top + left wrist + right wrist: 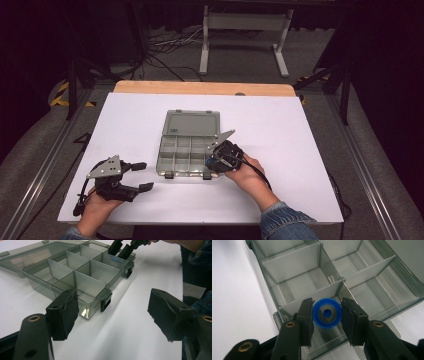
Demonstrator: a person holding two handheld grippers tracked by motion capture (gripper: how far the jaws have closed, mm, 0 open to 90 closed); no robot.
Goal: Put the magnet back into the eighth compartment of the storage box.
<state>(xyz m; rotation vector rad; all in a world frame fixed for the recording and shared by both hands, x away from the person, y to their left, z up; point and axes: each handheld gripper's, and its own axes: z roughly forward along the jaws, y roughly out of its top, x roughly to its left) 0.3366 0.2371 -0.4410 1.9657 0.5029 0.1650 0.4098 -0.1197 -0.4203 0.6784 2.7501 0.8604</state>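
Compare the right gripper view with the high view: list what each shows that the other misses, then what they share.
Right gripper view alone: a blue ring with a grey metal centre, pinched between the right tool jaws over a near corner compartment of the box.

High view alone: the left tool with jaws apart beside the box, the open lid lying flat, both of the person's hands, and the whole white table.

Both: the grey divided box, its compartments looking empty, and the right tool at its near corner.

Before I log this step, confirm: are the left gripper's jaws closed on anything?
No: in the left gripper view the left gripper has its jaws wide apart over bare white table, beside the organizer box.
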